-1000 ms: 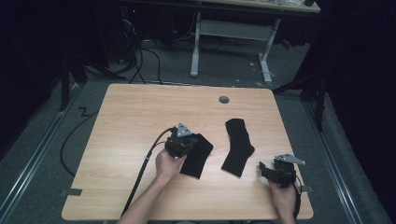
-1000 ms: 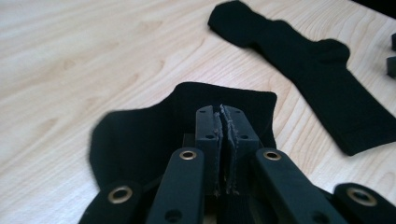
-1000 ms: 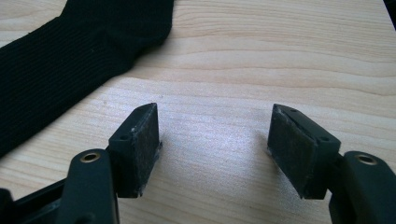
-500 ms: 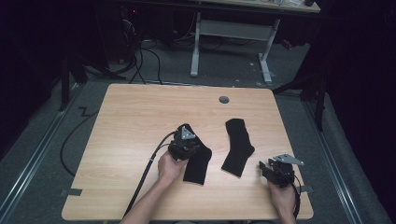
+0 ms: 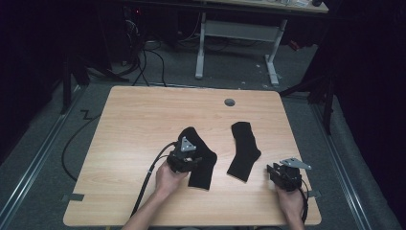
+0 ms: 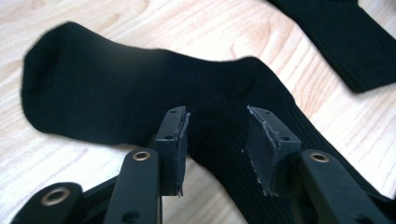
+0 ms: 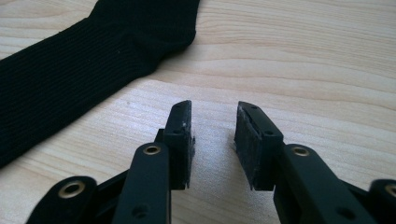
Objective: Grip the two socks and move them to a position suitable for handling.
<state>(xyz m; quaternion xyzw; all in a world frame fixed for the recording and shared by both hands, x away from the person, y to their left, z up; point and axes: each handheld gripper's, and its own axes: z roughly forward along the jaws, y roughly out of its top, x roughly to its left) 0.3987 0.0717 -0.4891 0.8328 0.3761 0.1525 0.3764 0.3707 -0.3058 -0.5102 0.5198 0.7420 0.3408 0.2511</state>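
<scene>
two black socks lie flat on the wooden bench (image 5: pixel 134 124), well apart from each other, and the work on them looks to be at an early stage. the left sock (image 5: pixel 200 158) sits near the middle of the bench, a little toward the near edge, with its rounded toe pointing to the far left corner and its ribbed leg running back toward the near edge. the right sock (image 5: pixel 244 151) lies further toward the right edge, stretched out along a slant, and nothing touches it.

the left gripper (image 5: pixel 184 160) hovers over the heel bend of the left sock. its jaws have just been opening and now stand about half apart; in the left gripper view (image 6: pixel 219 140) the pads are clear of the cloth, with the sock lying under and beyond them, so nothing is held. the sock reads as set down and let go.

the right gripper (image 5: pixel 282 175) rests near the near right corner, beside the lower end of the right sock. its jaws have just been closing from wide to a middling gap, and the right gripper view (image 7: pixel 212 140) shows only bare wood between them, the sock off to the side.

what seems left: bringing the two socks together, pairing or folding them. no box, basket or other container stands on the bench.
</scene>
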